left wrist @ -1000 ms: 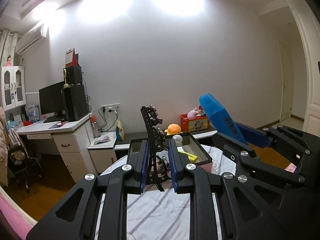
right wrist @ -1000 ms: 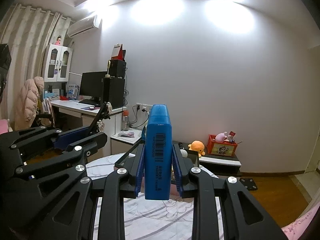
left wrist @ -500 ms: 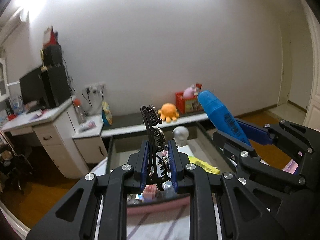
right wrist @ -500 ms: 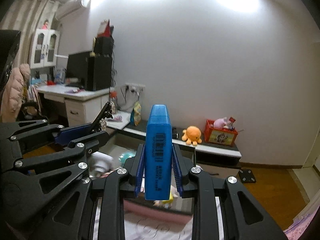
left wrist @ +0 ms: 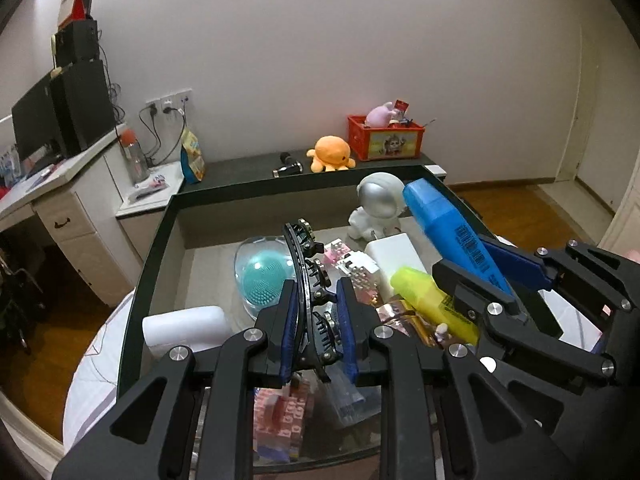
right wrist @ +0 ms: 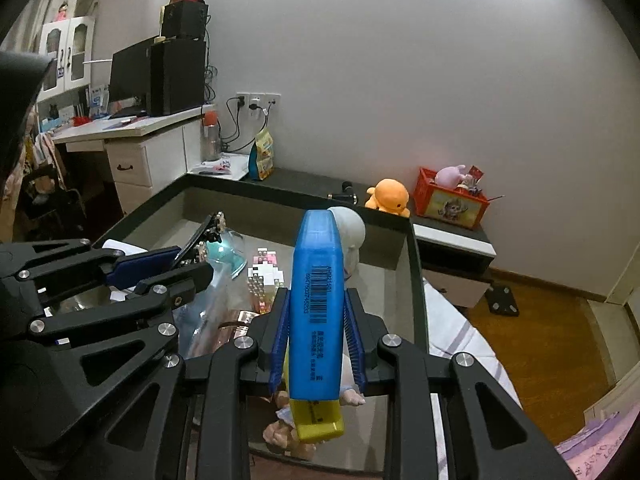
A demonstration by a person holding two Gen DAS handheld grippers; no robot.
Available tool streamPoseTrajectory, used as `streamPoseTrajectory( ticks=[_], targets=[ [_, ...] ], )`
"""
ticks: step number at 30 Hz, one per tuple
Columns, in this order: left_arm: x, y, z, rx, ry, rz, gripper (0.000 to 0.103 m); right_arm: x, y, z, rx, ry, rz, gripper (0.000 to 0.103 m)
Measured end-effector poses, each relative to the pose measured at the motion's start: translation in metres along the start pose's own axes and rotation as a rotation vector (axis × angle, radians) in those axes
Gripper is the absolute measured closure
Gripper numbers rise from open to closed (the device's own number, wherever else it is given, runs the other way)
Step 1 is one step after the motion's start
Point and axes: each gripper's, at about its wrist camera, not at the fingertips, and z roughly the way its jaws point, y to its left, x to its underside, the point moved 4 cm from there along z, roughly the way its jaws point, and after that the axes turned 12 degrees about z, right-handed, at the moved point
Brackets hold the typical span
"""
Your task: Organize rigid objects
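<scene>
Blue highlighter hides astronaut figure; yellow highlighter (partly covered).

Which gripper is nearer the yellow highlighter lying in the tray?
Right. The right gripper, clamping the blue highlighter, hangs directly over the yellow highlighter. The left gripper, gripping the black hair clip, sits off to its left.
</scene>
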Motion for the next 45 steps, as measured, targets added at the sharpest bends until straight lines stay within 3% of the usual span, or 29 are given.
streamPoseTrajectory(
  ticks=[3,5,6,8,9,11,12,13,14,16,19,24,30,33,36,38,42,45],
  targets=[
    [0.001,0.002,-0.004,-0.013,0.005,-0.013,0.078,-0.001,-0.003,0.002,-0.023,0.008,0.016,0.075],
    [0.003,0.011,-0.007,-0.032,0.008,-0.037,0.058,-0.002,-0.004,0.0,-0.017,0.004,0.023,0.075],
    [0.005,0.015,-0.01,-0.045,0.011,-0.051,0.053,-0.003,-0.005,-0.001,-0.013,0.004,0.028,0.073],
    [0.006,0.023,-0.02,-0.054,0.0,-0.072,0.045,-0.005,-0.004,-0.007,-0.008,-0.007,0.04,0.053],
    [0.008,0.026,-0.026,-0.053,-0.004,-0.081,0.044,-0.007,-0.004,-0.011,0.0,-0.02,0.045,0.048],
    [0.01,0.033,-0.038,-0.066,-0.016,-0.11,0.027,-0.01,-0.007,-0.026,-0.001,-0.048,0.064,0.036],
    [0.012,0.036,-0.05,-0.079,-0.03,-0.127,0.023,-0.012,-0.006,-0.035,-0.01,-0.059,0.074,0.033],
    [0.013,0.039,-0.06,-0.078,-0.043,-0.135,0.021,-0.013,-0.006,-0.045,-0.023,-0.07,0.088,0.023],
    [0.014,0.04,-0.071,-0.074,-0.052,-0.14,0.016,-0.014,-0.005,-0.056,-0.039,-0.084,0.1,0.018],
    [0.017,0.04,-0.09,-0.082,-0.083,-0.135,0.009,-0.017,-0.002,-0.081,-0.078,-0.116,0.122,0.018],
    [0.023,0.035,-0.128,-0.152,-0.124,-0.103,0.0,-0.017,0.007,-0.117,-0.102,-0.16,0.117,0.018],
    [0.034,0.029,-0.194,-0.2,-0.223,-0.109,0.0,-0.006,0.02,-0.169,-0.108,-0.223,0.106,0.017],
    [0.052,0.014,-0.262,-0.244,-0.278,-0.079,0.0,0.014,0.031,-0.231,-0.106,-0.289,0.1,0.012],
    [0.061,0.005,-0.294,-0.272,-0.311,-0.073,0.0,0.023,0.031,-0.256,-0.104,-0.303,0.105,0.0],
    [0.069,-0.004,-0.327,-0.286,-0.361,-0.062,0.0,0.03,0.033,-0.286,-0.103,-0.343,0.108,0.0],
    [0.074,-0.01,-0.347,-0.288,-0.39,-0.06,0.0,0.034,0.034,-0.315,-0.111,-0.423,0.126,0.0],
    [0.083,-0.015,-0.38,-0.309,-0.435,-0.084,0.0,0.04,0.037,-0.339,-0.059,-0.436,0.095,0.0],
    [0.089,-0.018,-0.401,-0.294,-0.459,-0.1,0.0,0.046,0.039,-0.358,-0.069,-0.449,0.094,0.0]
  ],
)
